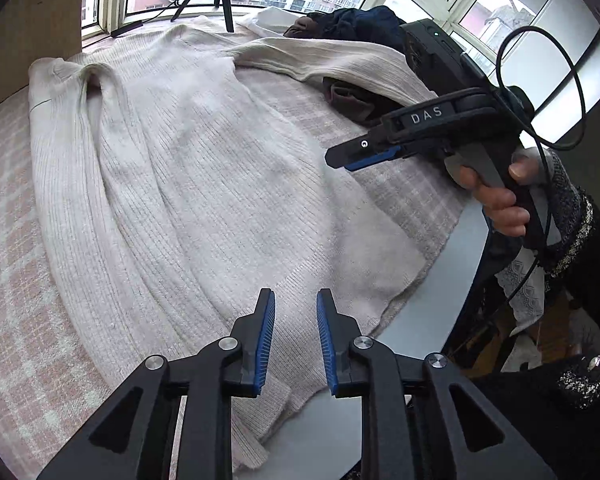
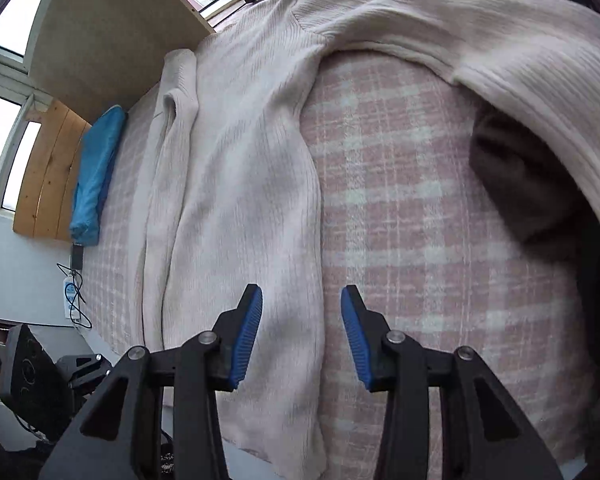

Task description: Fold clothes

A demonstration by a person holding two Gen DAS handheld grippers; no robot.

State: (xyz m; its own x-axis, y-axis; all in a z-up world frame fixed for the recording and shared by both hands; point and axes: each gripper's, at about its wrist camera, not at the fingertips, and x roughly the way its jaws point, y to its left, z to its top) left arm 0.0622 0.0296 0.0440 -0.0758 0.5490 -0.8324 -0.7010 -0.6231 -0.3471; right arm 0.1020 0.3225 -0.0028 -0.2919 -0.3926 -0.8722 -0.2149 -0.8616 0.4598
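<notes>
Hovering with both grippers parted and empty, we see the cream sweater (image 2: 252,200) spread beneath the right gripper (image 2: 301,332) and ahead of the left gripper (image 1: 295,336); pinching one knit layer risks dragging it askew.

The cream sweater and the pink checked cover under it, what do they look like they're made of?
The sweater looks like a soft ribbed knit, probably wool or an acrylic blend: fine lengthwise ribs and a slightly fuzzy matte surface. The checked cover looks like a brushed woven or fleecy fabric: blurred pink and white check lines, a napped matte face. The exact fibre of either cannot be told.
</notes>
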